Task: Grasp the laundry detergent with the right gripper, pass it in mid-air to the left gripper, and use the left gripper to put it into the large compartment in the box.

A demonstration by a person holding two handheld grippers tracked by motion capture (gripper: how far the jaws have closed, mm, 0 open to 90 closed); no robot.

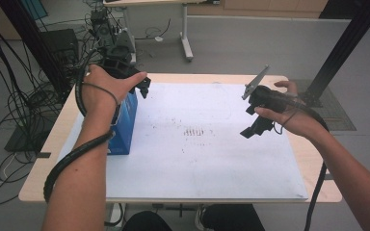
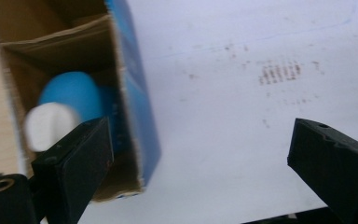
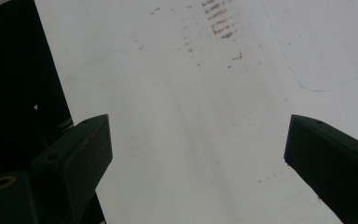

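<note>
White sheet point(image 1: 207, 154) (brown-smudged) on wooden table point(image 1: 43, 159), cable-strewn grey floor point(image 1: 250, 43) beyond; both tools spread, empty.

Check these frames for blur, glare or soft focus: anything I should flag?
Left gripper view: motion blur smears the blue bottle and its white cap inside the blue box. Right gripper view: the white mat is soft, no glare. High view: even light, slightly soft, both hands readable.
</note>
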